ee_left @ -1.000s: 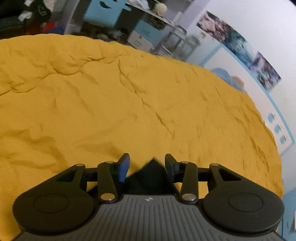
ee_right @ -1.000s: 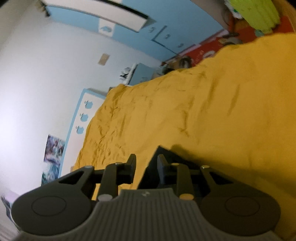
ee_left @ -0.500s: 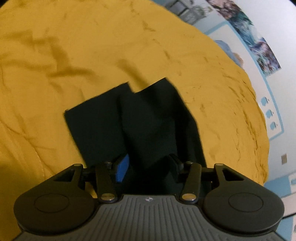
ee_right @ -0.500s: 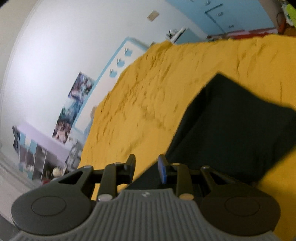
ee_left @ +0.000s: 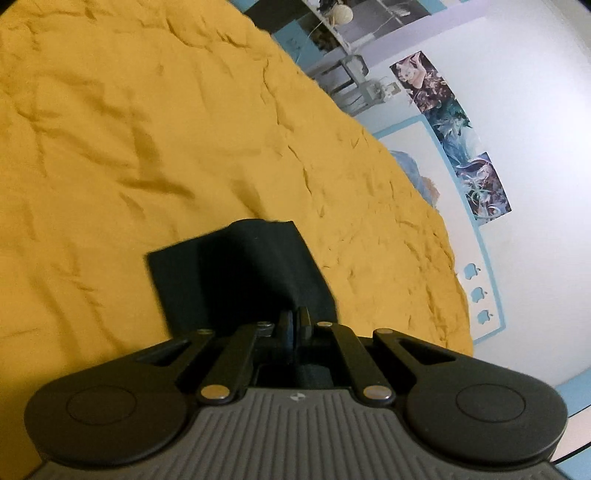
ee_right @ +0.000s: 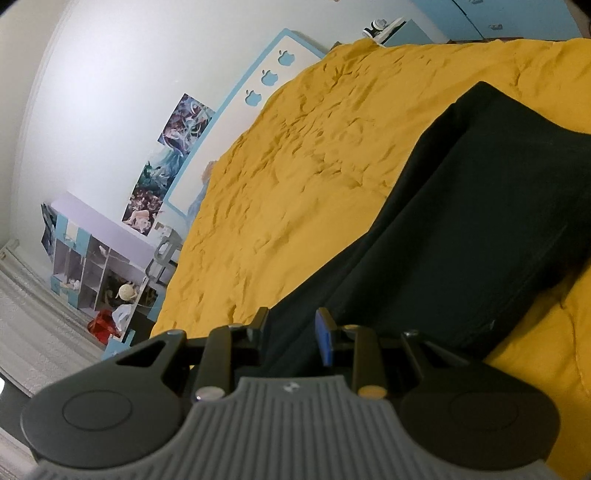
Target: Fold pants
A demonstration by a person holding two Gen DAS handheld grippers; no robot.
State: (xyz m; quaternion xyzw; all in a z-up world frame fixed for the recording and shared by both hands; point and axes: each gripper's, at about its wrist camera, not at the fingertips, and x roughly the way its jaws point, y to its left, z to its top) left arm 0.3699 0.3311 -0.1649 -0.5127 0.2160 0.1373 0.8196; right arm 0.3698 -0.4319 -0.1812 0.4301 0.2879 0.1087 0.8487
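Black pants [ee_left: 236,273] lie folded on the yellow bed cover [ee_left: 110,147]. In the left wrist view my left gripper [ee_left: 294,326] has its jaws pressed together right at the near edge of the pants, and whether cloth is pinched between them is hidden. In the right wrist view the pants [ee_right: 480,221] stretch away to the right over the yellow cover [ee_right: 314,147]. My right gripper [ee_right: 293,328] is open, its jaws apart with the near end of the pants between and under them.
A white wall with posters [ee_left: 461,147] and a blue-framed headboard [ee_right: 258,92] runs along the bed's far side. Shelves with clutter [ee_right: 92,273] stand past the bed's end. Blue cabinets [ee_right: 498,14] are at the top right.
My left gripper's jaws have closed from open to shut at the pants' edge. The right gripper stays open and has dropped nearer the pants, which now fill more of its view.
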